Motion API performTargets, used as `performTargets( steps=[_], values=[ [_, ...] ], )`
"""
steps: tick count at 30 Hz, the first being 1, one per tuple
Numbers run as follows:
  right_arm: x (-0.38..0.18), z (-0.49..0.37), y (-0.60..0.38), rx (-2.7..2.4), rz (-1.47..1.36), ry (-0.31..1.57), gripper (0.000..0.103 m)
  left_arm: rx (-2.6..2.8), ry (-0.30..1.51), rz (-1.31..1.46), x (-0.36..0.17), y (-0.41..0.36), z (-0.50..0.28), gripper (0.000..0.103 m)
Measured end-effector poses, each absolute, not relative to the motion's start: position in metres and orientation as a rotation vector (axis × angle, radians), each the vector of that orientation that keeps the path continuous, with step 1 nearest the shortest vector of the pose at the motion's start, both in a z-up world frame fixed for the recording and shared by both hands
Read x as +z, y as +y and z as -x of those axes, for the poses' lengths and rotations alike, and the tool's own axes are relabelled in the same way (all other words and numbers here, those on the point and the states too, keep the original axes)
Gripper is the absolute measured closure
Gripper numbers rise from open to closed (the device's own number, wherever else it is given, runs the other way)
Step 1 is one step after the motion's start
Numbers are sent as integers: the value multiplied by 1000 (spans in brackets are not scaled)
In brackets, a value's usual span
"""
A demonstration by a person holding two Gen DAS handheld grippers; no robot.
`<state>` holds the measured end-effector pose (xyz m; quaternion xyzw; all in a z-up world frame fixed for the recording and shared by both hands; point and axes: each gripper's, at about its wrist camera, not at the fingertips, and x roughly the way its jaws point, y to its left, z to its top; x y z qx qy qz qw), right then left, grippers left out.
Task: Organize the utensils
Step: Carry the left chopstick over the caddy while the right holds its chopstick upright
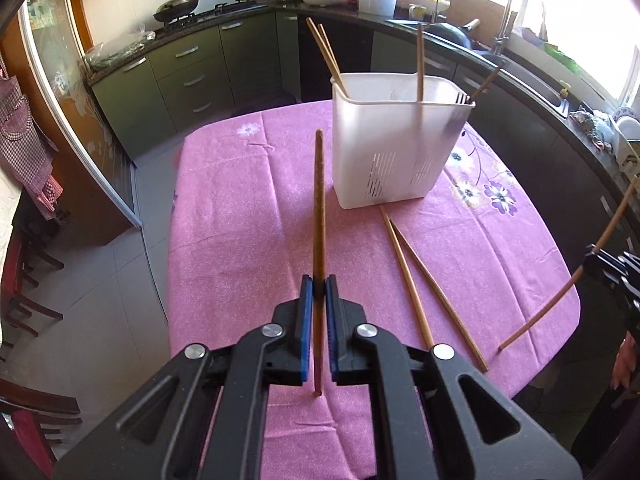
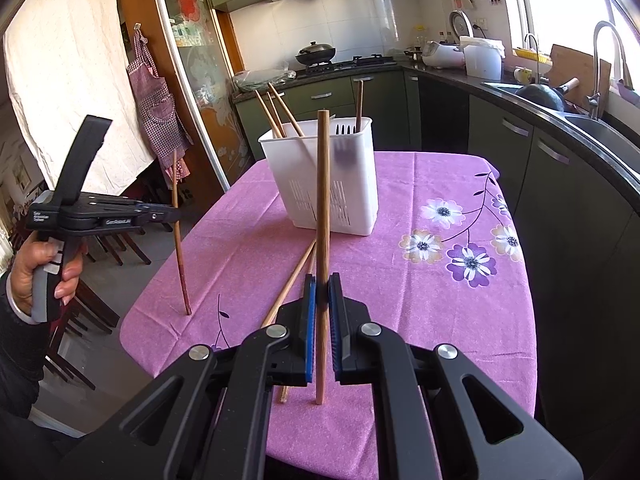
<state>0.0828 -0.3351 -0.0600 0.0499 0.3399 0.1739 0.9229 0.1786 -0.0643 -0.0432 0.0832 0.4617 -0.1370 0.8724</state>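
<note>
Left gripper point(image 1: 319, 292) pinched brown wooden chopstick point(image 1: 319, 200) upright; right gripper point(image 2: 322, 292) clamped second wooden chopstick point(image 2: 322, 200); white slotted plastic utensil holder point(image 1: 396, 148) far on pink floral tablecloth point(image 1: 240, 220), two loose chopsticks point(image 1: 416, 280) lay near it

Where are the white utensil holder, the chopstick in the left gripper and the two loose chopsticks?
white utensil holder point(image 1: 394, 148), left wrist view, front wall.
chopstick in the left gripper point(image 1: 319, 200), left wrist view, mid shaft.
two loose chopsticks point(image 1: 404, 264), left wrist view, left stick's shaft.
</note>
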Motion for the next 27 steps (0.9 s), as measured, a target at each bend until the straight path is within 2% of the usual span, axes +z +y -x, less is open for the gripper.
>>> performTargets(
  steps=[17, 27],
  values=[
    [-61, -79, -331, 357, -88, 702, 96, -324, 941, -148, -31, -60, -167, 96],
    [-64, -81, -335, 356, -99, 706, 96, -341, 912, -149, 10, -74, -187, 96]
  ],
)
